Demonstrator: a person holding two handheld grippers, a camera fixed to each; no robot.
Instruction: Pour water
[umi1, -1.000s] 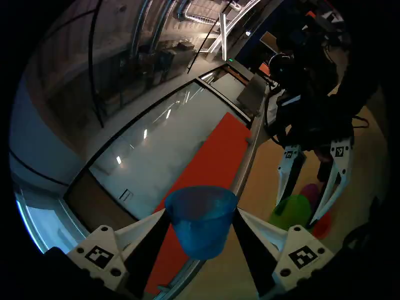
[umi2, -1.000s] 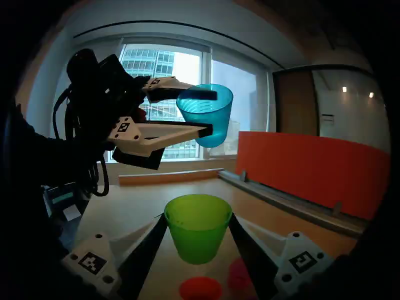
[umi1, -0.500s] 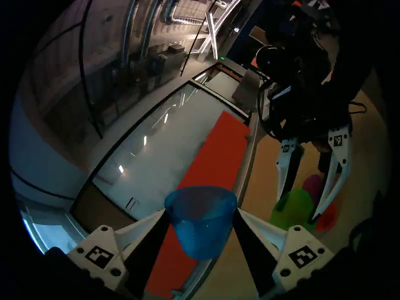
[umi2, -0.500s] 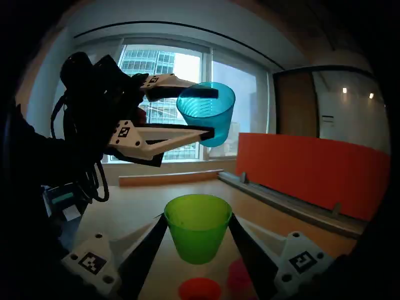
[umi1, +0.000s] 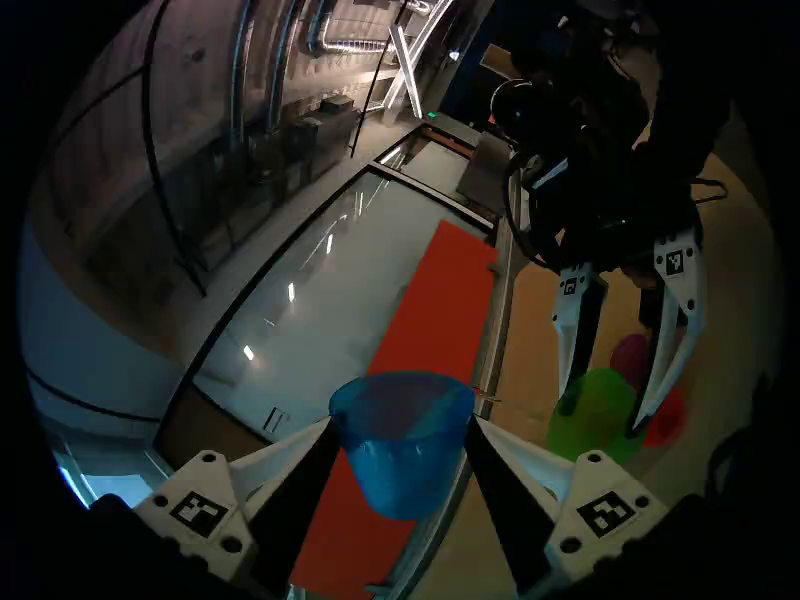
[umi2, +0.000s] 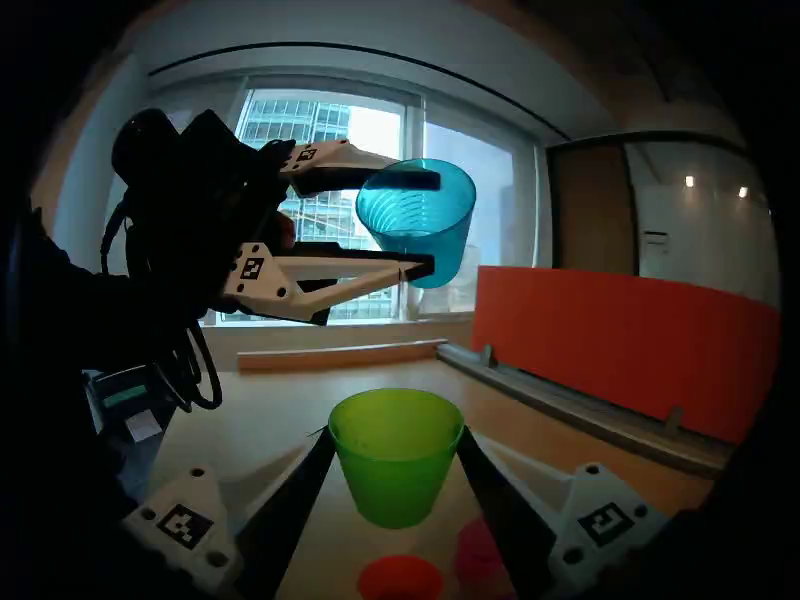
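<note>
Grips a blue cup (umi1: 402, 462) between both jaws of the left gripper (umi1: 402, 432), with the fingers pressed on its sides. Holds it up in the air with the rim tilted a little, higher than and beyond a green cup (umi2: 397, 472), against a window (umi2: 320, 130) in the right gripper view. Clamps that green cup, near upright, in the jaws of the right gripper (umi2: 396, 436) over the wooden surface (umi2: 250, 420). Cannot tell whether it rests there, nor whether either cup carries water. Shows a red round object (umi2: 400, 578) and a pink round object (umi2: 478, 548) on the surface just below the green cup, and an orange panel (umi2: 620, 335) along the right side.
</note>
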